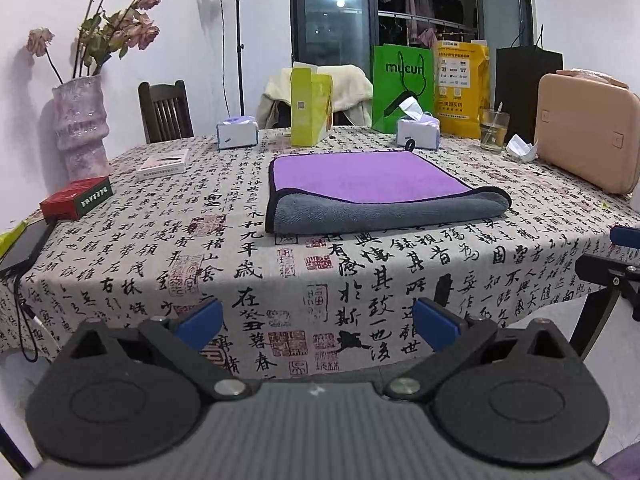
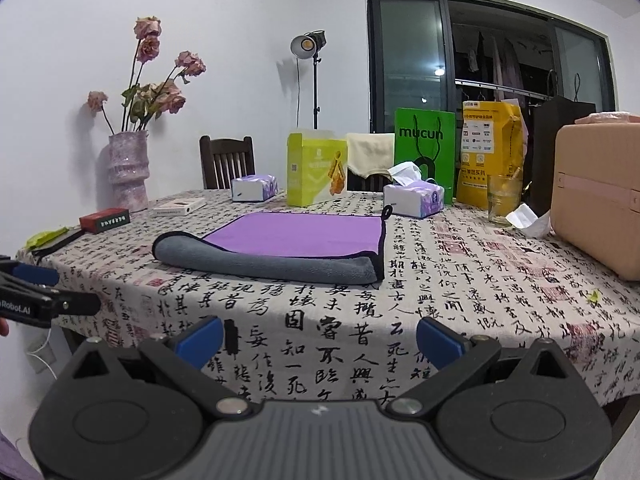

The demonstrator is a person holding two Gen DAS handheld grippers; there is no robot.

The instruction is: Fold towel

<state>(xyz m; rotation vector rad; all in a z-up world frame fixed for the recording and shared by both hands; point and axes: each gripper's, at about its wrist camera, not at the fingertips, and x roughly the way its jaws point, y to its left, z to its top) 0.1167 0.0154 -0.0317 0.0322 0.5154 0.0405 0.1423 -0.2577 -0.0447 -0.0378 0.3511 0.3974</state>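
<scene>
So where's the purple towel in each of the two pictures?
Left wrist view: the purple towel lies in the middle of the picture on the tablecloth, grey fold facing the camera.
Right wrist view: the towel lies a little left of the middle, grey fold again in front.
Shared landmark: the green bag stands behind the towel in both.

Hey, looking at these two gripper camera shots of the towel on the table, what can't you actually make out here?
- Towel: the layers beneath its purple top are hidden by the towel itself in both views, so the fold count is unclear.
- Glass: whether it holds liquid is too small to tell in either view.
- Right gripper: cut off by the left wrist view's right edge.
- Phone: cut off by that view's left edge.
</scene>
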